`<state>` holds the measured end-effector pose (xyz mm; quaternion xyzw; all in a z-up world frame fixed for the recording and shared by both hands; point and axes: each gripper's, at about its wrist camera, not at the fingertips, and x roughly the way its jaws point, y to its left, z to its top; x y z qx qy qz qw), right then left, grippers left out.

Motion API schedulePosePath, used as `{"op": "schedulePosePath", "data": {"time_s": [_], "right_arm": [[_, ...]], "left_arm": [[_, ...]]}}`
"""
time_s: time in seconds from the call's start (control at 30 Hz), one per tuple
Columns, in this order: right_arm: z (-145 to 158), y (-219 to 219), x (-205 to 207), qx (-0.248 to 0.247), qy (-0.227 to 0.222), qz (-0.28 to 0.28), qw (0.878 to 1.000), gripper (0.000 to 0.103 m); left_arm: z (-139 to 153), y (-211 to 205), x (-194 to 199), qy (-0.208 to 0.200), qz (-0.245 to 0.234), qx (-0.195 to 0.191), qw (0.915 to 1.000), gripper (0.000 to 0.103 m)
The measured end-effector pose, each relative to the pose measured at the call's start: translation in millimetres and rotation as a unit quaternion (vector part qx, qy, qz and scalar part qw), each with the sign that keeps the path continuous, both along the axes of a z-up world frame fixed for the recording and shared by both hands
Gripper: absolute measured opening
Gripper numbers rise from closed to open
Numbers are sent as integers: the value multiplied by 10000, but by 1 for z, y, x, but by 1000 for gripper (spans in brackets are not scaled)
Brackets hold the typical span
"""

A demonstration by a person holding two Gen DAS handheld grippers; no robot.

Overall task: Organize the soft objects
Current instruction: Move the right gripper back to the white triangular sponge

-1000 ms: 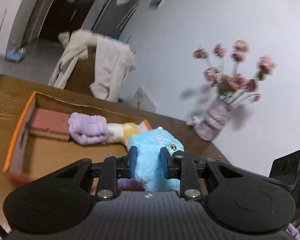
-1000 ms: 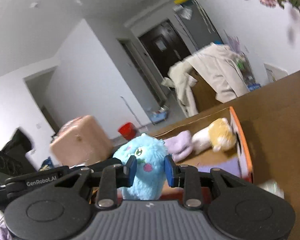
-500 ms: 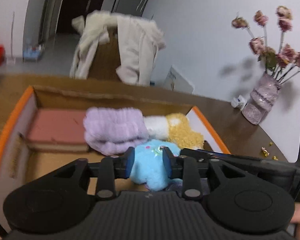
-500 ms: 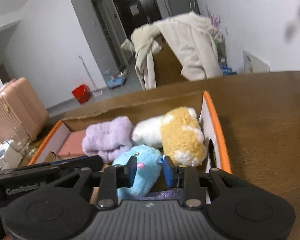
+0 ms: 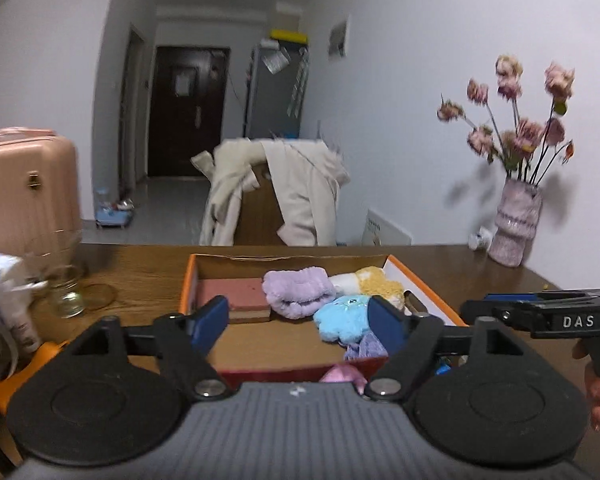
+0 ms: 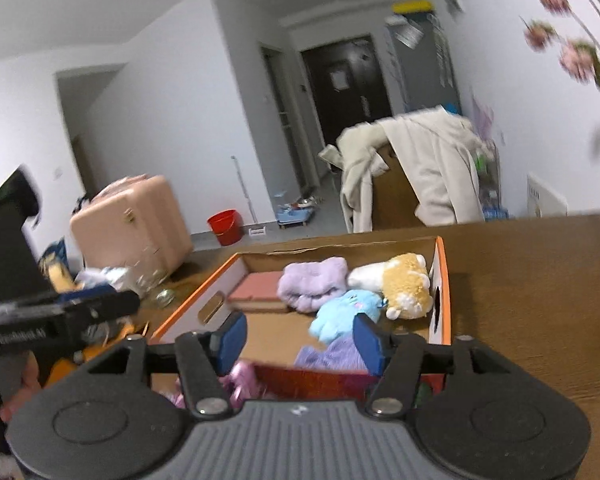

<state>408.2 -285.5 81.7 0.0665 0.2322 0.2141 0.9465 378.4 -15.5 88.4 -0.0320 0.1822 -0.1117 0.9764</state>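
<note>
Hovering with jaws wide and empty, the left gripper (image 5: 296, 322) and right gripper (image 6: 298, 340) faced the blue plush toy (image 5: 342, 316) lying in the cardboard box (image 5: 188, 280), apparently ready to fetch another soft item.

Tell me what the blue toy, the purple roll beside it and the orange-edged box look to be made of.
Blue toy: plush, long fuzzy synthetic-looking pile, matte; its outline is shaggy. Purple roll: soft fleece or terry cloth, judging by its rounded ribbed folds. Orange-edged box: cardboard, probably; the inner walls and floor are plain matte brown and the far wall's top edge looks torn, while the outside seems printed white and orange.
</note>
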Motion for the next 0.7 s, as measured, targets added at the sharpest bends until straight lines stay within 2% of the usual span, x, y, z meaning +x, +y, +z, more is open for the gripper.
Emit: {"op": "schedulePosePath", "data": {"time_s": [0.13, 0.23, 0.3, 0.43, 0.57, 0.7], "right_arm": [[2, 1, -43, -215, -134, 28, 9997, 63], [-4, 5, -70, -332, -176, 29, 9993, 68], [-12, 12, -87, -499, -157, -9, 9986, 69], [-37, 29, -118, -896, -159, -198, 9957, 69], [-56, 34, -143, -784, -16, -249, 9966, 69], [-61, 36, -166, -635, 30, -256, 9976, 69]], "left_arm": [[-11, 2, -43, -3, -112, -41, 9999, 81], [-21, 3, -71, -58, -78, -80, 9999, 85], [-32, 4, -88, -65, 53, -64, 9999, 87], [-56, 10, -115, 173, 279, -97, 9994, 87], [-68, 21, -138, 291, 420, -124, 9986, 87], [-71, 28, -158, 276, 527, -73, 9982, 87]]}}
